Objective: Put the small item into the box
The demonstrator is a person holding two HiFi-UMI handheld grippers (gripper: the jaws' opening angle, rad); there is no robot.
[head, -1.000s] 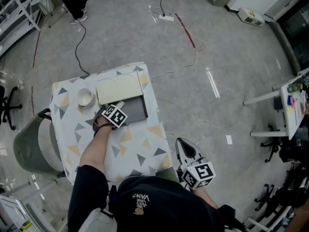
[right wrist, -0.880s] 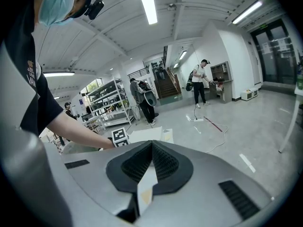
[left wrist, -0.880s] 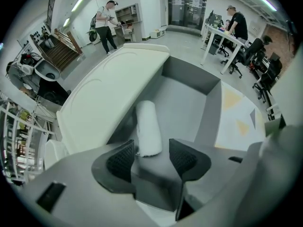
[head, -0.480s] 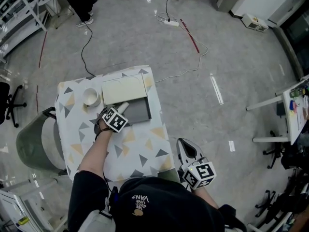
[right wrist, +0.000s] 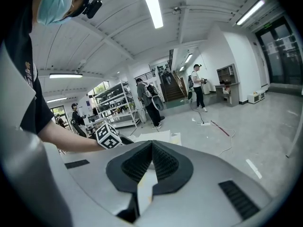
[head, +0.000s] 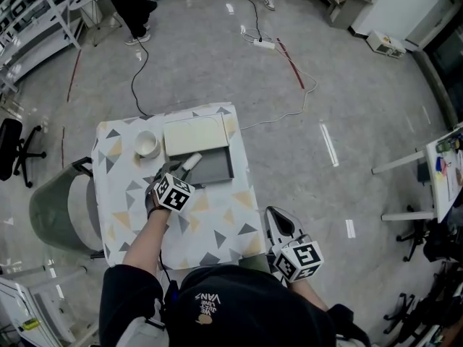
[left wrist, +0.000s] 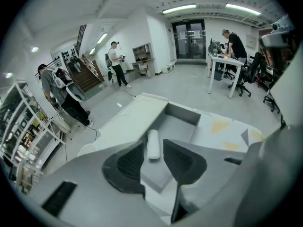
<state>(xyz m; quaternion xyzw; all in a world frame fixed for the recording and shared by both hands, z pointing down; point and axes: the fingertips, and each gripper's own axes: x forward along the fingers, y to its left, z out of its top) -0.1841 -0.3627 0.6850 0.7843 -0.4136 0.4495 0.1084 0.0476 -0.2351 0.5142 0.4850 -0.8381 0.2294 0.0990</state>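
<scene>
**On the bench, at the box corner: small item laid down, left gripper clear of it**

Risks, nearest first:
- Beside the person's body, off the bench (head: pixel 217 223) edge, the right gripper (right wrist: pixel 151 148) is idle. I judge no hazard from it unless it swings in over the cloth.
- Above the box (left wrist: pixel 182 113), the left gripper (left wrist: pixel 154 161) hangs directly over the small item (left wrist: pixel 153 144). Any dip or sideways drift would probably knock the item with a jaw.
- The small item is a white cylinder lying on its side on the grey box floor, close against the cream lid (left wrist: pixel 132 122). Being round, it looks liable to roll if nudged.
- From the head view, one end sits right at the box corner. Whether that end overhangs the rim cannot be told. If it does, closing the lid could pinch it or tip it out.
- The white bowl (head: pixel 147 144) stands just beside the lid, clear of all this.

Grippers:
- Right gripper: jaws pressed together at the tips, nothing between them, touching nothing.
- Left gripper: jaws parted to a middling gap and just now narrowing. The small item shows through the gap but lies below on the box floor. Neither pad presses it, so the item is released.
</scene>
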